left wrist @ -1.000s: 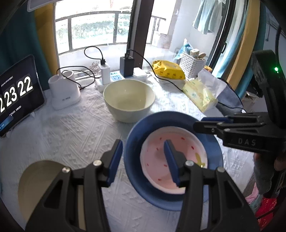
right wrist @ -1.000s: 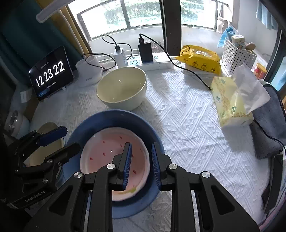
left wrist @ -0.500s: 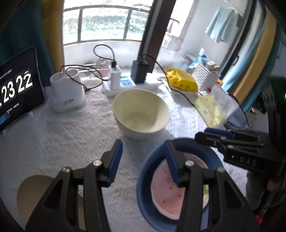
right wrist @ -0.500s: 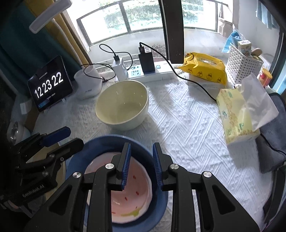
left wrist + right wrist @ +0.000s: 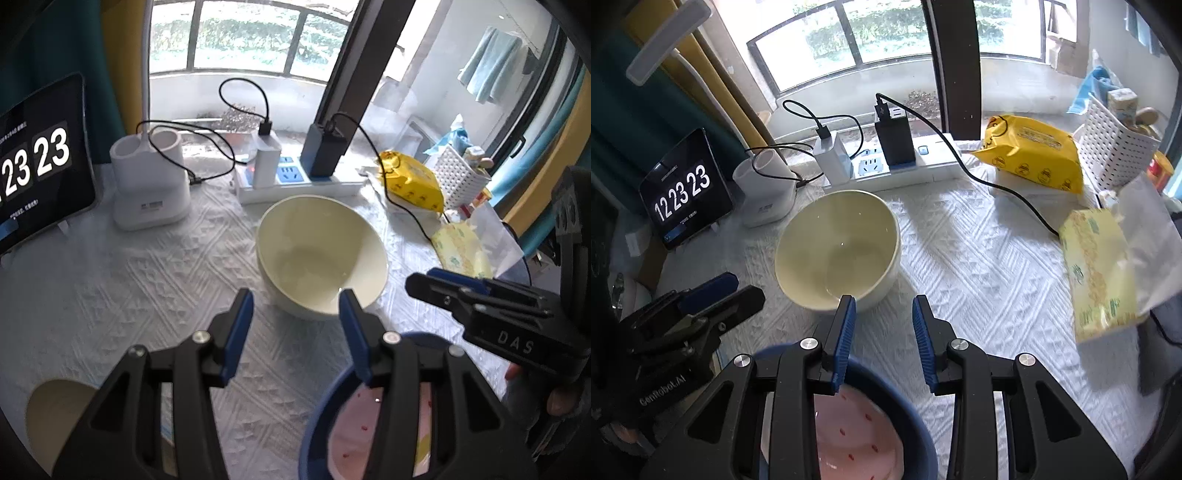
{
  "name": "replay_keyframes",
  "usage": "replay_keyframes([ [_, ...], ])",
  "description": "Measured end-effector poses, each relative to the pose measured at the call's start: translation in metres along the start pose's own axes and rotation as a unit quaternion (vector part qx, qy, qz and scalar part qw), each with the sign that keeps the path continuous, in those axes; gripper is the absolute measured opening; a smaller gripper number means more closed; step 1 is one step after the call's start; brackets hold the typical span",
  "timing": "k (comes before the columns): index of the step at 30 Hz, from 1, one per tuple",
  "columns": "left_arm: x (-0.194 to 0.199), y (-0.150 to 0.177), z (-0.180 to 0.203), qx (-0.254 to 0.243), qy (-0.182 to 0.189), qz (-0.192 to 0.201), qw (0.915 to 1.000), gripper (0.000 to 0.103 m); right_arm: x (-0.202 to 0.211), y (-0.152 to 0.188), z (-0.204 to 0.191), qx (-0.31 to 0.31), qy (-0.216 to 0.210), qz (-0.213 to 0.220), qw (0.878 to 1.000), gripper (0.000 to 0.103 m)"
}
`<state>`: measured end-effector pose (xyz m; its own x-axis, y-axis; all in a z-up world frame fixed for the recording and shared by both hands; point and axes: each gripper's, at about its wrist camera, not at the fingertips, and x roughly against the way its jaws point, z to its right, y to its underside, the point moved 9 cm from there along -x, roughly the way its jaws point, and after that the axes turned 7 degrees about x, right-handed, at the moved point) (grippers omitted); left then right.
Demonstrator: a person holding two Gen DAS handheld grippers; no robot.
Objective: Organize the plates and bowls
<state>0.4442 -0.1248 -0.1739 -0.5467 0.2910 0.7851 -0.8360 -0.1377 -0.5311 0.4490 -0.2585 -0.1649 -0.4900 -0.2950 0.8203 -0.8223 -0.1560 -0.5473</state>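
Note:
A cream bowl (image 5: 321, 254) (image 5: 838, 247) stands upright on the white cloth, just beyond both grippers. A blue plate (image 5: 317, 424) (image 5: 916, 424) with a pink speckled plate (image 5: 354, 443) (image 5: 857, 435) inside it lies under the gripper bodies at the near edge. A tan dish (image 5: 55, 417) sits at the lower left of the left wrist view. My left gripper (image 5: 295, 306) is open and holds nothing; its right fingertip overlaps the bowl's near rim in the picture. My right gripper (image 5: 882, 314) hangs just short of the bowl, its jaws opening with nothing between them.
At the back stand a tablet clock (image 5: 683, 192), a white holder (image 5: 147, 184) and a power strip (image 5: 897, 166) with cables. On the right lie a yellow wipes pack (image 5: 1030, 155), a tissue pack (image 5: 1097, 273) and a white basket (image 5: 1115, 147).
Both grippers have moved off the stacked plates toward the cream bowl; the plates have slid to the bottom of both views. The right jaws have widened. The left gripper has rolled.

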Motion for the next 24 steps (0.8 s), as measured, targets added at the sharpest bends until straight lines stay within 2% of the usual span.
replay_keyframes([
  [9,-0.026,-0.007,-0.001,0.019,-0.008,-0.033,0.9992,0.05,-0.023,-0.02,0.006,-0.004,-0.021,-0.019,1.0,0.034],
  [14,-0.039,-0.005,-0.004,0.035,-0.006,-0.054,0.9979,0.05,-0.042,-0.024,0.009,-0.003,-0.033,-0.046,0.998,0.034],
  [24,-0.046,-0.007,-0.009,0.048,-0.005,-0.054,0.9974,0.049,-0.065,-0.023,0.011,-0.002,-0.049,-0.085,0.995,0.034],
])
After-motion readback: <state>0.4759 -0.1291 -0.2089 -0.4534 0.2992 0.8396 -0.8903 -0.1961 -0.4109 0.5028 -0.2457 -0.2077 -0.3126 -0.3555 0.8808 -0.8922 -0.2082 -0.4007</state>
